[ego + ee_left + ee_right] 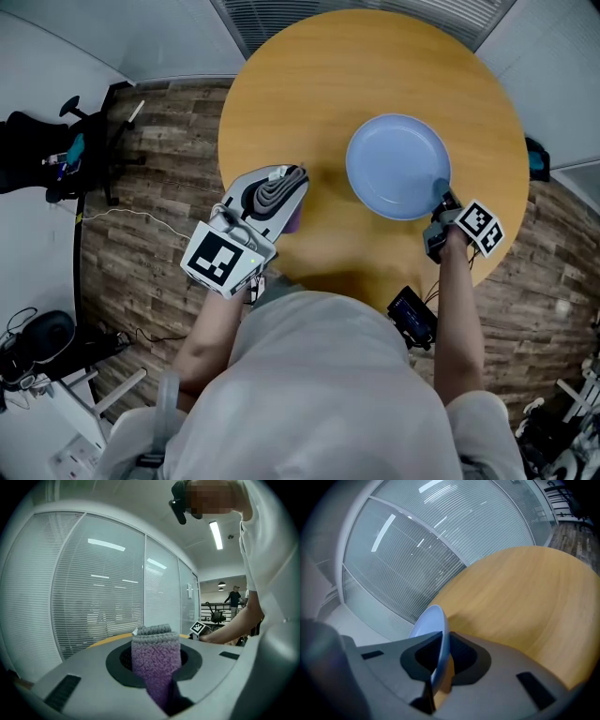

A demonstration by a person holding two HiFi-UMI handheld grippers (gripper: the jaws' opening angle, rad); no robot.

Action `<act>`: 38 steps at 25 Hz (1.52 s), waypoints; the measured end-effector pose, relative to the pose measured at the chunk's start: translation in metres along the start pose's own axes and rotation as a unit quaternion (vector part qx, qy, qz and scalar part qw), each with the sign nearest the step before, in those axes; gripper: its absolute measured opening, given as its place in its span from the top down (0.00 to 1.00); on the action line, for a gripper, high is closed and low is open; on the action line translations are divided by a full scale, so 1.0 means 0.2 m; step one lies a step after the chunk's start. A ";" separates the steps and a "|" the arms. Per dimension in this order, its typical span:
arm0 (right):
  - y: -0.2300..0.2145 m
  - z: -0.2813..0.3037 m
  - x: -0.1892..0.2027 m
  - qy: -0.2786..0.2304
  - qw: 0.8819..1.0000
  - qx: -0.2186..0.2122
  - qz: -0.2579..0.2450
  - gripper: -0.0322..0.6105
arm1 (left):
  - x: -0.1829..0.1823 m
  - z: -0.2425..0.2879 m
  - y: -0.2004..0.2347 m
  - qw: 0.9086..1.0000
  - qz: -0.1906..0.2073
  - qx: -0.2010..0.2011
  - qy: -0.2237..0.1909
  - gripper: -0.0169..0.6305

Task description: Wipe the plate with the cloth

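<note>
A light blue plate [398,167] is over the right half of the round wooden table [309,94]. My right gripper [441,208] is shut on its near right rim. In the right gripper view the plate [434,620] runs edge-on between the jaws of the right gripper [439,657], tilted above the table [525,602]. My left gripper [284,190] hovers over the table's left edge, shut on a folded grey and purple knitted cloth [273,192]. In the left gripper view the cloth [156,656] fills the gap of the left gripper [156,641] and sticks out past it.
A black device [412,314] hangs by the table's near edge below my right arm. An office chair [56,150] and cables stand on the wooden floor to the left. Glass walls with blinds [93,597] enclose the far side.
</note>
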State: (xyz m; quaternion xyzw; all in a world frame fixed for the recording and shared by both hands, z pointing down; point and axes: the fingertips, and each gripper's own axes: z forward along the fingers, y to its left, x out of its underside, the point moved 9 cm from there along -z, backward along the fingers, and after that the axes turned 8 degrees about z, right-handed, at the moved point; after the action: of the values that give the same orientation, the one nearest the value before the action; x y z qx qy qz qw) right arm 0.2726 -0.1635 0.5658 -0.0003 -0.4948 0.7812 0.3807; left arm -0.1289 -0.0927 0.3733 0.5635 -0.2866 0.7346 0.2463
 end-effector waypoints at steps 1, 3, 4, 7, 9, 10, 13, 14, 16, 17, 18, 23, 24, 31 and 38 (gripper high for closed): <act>-0.01 0.01 0.00 -0.001 1.000 0.004 0.001 0.88 | 0.00 -0.01 0.01 1.000 0.000 -0.002 0.001 0.85; -0.02 0.02 0.01 -0.003 1.000 0.012 0.003 0.88 | 0.00 -0.02 0.01 1.000 -0.001 -0.005 0.003 0.85; -0.02 0.03 0.01 -0.004 1.000 0.016 0.004 0.88 | 0.00 -0.02 0.02 1.000 -0.001 -0.006 0.005 0.85; -0.05 0.06 0.01 -0.010 0.999 0.030 0.014 0.88 | 0.02 -0.03 0.03 1.000 -0.003 -0.008 0.011 0.85; -0.08 0.08 0.01 -0.017 0.999 0.037 0.027 0.88 | 0.02 -0.04 0.04 1.000 -0.004 -0.010 0.013 0.85; -0.09 0.08 0.01 -0.020 0.998 0.040 0.034 0.88 | 0.03 -0.04 0.04 1.000 -0.004 -0.011 0.015 0.85; -0.12 0.09 0.02 -0.033 0.997 0.050 0.047 0.88 | 0.04 -0.07 0.05 1.000 -0.007 -0.016 0.019 0.85; -0.12 0.10 0.02 -0.038 0.997 0.055 0.049 0.88 | 0.04 -0.07 0.06 1.000 -0.007 -0.017 0.020 0.85; -0.13 0.12 0.02 -0.048 0.995 0.062 0.057 0.88 | 0.05 -0.08 0.08 1.000 -0.007 -0.020 0.021 0.85; -0.13 0.13 0.01 -0.053 0.995 0.064 0.062 0.88 | 0.05 -0.09 0.08 1.000 -0.007 -0.021 0.021 0.85; -0.14 0.13 0.01 -0.057 0.994 0.066 0.067 0.88 | 0.05 -0.09 0.09 0.999 -0.007 -0.022 0.022 0.85; -0.18 0.15 -0.01 -0.079 0.990 0.072 0.087 0.88 | 0.07 -0.09 0.08 0.999 -0.008 -0.024 0.034 0.85; -0.19 0.15 -0.01 -0.082 0.990 0.073 0.092 0.88 | 0.08 -0.09 0.08 0.999 -0.009 -0.025 0.036 0.85; -0.23 0.17 -0.02 -0.096 0.985 0.084 0.118 0.88 | 0.08 -0.09 0.08 0.999 -0.013 -0.031 0.033 0.85; -0.24 0.17 0.00 -0.095 0.983 0.094 0.126 0.88 | 0.07 -0.08 0.09 0.999 -0.012 -0.026 0.031 0.85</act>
State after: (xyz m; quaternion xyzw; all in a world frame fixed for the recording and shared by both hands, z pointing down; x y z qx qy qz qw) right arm 0.2888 -0.1786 0.6205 0.0476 -0.4494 0.8622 0.2290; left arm -0.1551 -0.0938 0.3817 0.5371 -0.2908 0.7411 0.2788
